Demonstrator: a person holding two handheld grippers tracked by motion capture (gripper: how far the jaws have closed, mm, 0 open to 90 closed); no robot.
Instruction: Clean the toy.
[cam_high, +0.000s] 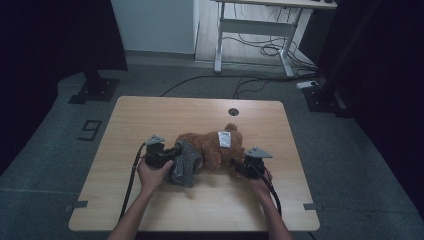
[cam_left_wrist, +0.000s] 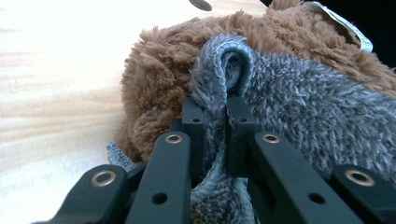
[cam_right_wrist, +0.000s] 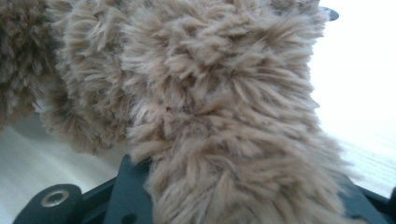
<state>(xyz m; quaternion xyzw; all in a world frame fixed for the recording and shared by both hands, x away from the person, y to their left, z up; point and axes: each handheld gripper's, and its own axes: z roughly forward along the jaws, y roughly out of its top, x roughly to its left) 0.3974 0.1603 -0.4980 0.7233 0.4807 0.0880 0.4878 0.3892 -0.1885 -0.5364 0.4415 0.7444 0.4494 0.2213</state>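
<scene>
Fingers: left pinch grey knit garment's rolled hem | right state unclear, plush limb between | teddy bear soft, light, floppy | hold garment at hem beside bear's body

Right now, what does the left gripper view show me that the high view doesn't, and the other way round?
The left gripper view alone shows the grip up close: the left gripper has its jaws shut on a folded edge of the grey cloth.

The high view alone shows the right gripper at the far end of the toy, both of the person's hands, and the wider room beyond the table.

Both show the brown plush toy, its white tag and the hole in the tabletop.
</scene>
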